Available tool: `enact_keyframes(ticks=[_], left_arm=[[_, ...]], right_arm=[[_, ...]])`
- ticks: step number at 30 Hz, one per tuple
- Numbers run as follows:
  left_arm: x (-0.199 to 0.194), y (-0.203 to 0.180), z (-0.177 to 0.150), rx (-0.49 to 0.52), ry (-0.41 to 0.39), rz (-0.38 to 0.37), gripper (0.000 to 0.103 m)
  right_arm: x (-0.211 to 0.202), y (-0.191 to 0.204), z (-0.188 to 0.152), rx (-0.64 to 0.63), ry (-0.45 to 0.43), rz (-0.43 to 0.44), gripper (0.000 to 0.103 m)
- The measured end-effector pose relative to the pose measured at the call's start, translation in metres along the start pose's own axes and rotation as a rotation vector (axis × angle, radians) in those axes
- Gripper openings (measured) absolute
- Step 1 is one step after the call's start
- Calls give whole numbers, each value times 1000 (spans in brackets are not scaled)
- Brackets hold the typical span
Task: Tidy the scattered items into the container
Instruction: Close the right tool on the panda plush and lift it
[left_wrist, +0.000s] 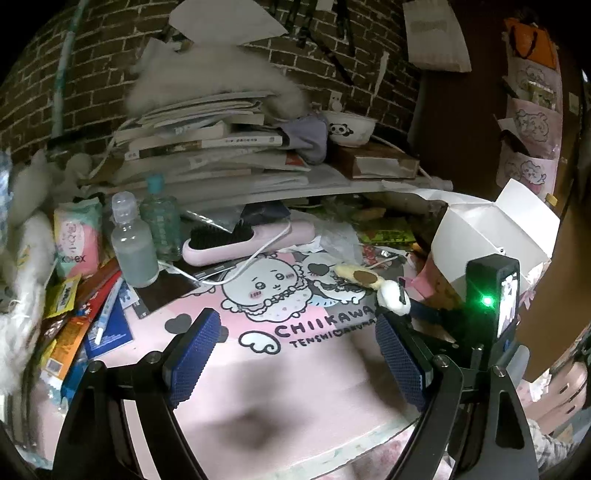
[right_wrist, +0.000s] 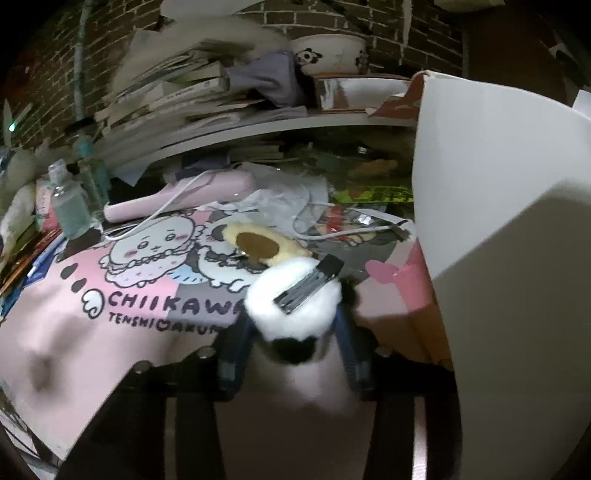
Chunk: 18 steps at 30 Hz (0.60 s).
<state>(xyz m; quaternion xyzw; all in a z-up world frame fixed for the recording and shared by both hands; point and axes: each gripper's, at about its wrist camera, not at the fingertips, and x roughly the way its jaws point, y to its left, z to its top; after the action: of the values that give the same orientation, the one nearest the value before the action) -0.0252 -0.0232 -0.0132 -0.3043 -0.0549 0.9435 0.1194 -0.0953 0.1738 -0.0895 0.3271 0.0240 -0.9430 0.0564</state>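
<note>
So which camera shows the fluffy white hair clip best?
The right wrist view. There the fluffy white hair clip fills the middle, its metal clasp facing up, squeezed between the right gripper's pads. In the left wrist view the clip is small and off to the side, partly hidden by the right gripper.

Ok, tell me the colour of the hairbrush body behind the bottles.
Pale pink hairbrush, black bristles; clearest in the left wrist view.

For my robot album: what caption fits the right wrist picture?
Right gripper closed on a fluffy white hair clip beside the white box.
</note>
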Motion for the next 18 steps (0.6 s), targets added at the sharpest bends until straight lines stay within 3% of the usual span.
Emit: enact_keyframes(ticks=[18], left_arm=[[-1, 6, -11, -24, 42, 44, 84]], right_arm=[[-45, 36, -22, -118, -81, 197, 34]])
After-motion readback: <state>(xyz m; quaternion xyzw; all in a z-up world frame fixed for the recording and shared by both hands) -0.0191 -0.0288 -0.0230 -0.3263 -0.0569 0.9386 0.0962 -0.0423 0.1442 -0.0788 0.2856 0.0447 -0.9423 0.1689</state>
